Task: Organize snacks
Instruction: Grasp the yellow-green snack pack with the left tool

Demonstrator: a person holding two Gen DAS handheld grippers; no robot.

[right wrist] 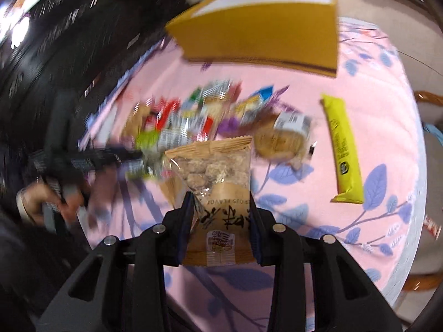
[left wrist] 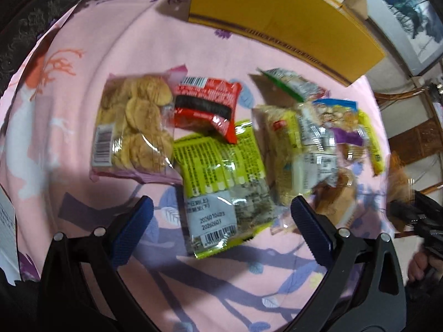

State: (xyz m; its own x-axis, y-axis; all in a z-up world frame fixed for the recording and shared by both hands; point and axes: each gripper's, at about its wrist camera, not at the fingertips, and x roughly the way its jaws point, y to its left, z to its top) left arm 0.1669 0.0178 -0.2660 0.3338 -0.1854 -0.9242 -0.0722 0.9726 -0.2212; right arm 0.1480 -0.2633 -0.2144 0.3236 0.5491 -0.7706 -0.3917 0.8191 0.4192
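Note:
Several snack packets lie on a pink flowered cloth (left wrist: pixel 83 83). My left gripper (left wrist: pixel 221 213) is open just above a lime-green packet (left wrist: pixel 221 171). A clear bag of round biscuits (left wrist: pixel 135 121) lies to its left and a red packet (left wrist: pixel 207 105) beyond it. A heap of mixed packets (left wrist: pixel 318 138) lies to the right. My right gripper (right wrist: pixel 221 210) is shut on a tan packet of brown nuggets (right wrist: pixel 216 177) and holds it above the cloth. The blurred heap (right wrist: pixel 193 121) lies beyond it. A yellow bar (right wrist: pixel 343 146) lies alone to the right.
An open yellow cardboard box (left wrist: pixel 277 8) stands at the far side of the cloth; it also shows in the right wrist view (right wrist: pixel 263 33). The table edge (right wrist: pixel 415 193) curves on the right. The other hand and gripper (right wrist: pixel 69 171) are at the left.

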